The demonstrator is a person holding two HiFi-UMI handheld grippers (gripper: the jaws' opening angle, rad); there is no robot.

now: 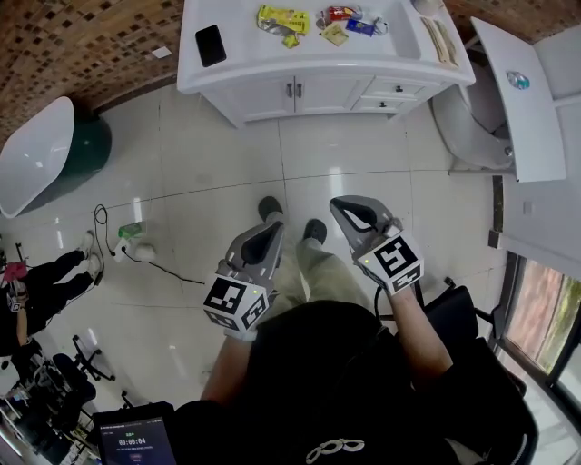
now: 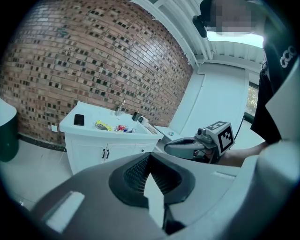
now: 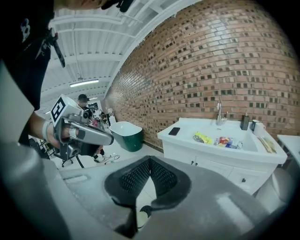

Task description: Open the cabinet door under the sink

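Tablet: a dark tablet (image 1: 134, 440) shows at the near left edge of the head view, beside your body.
Left gripper: you hold the left gripper (image 1: 269, 232) in front of you, low over the floor. In the left gripper view its tips (image 2: 149, 155) meet, so the jaws are closed with nothing between them.
Right gripper: the right gripper (image 1: 345, 207) is just to the right of the left one, apart from it. In the right gripper view its tips (image 3: 149, 159) also meet, so the jaws are closed and empty.
Shoes: your shoes (image 1: 315, 231) stand on the floor between the two grippers.
Floor: pale glossy tiles (image 1: 209, 173) lie between you and the cabinet.
Tub: a white and green tub (image 1: 36, 154) stands far to the left, near the wall.
Cabinet door: the white cabinet door (image 1: 263, 98) under the sink is far ahead of you, closed. Its dark handle is next to the handle of the second door. Both grippers are well apart from it.
Sink: the white sink top (image 1: 238, 56) is over the doors. On it lie a black phone (image 1: 211, 44) at the left and coloured packets (image 1: 282, 20) in the middle.
Wall: a brick wall (image 1: 82, 45) rises behind the cabinet.
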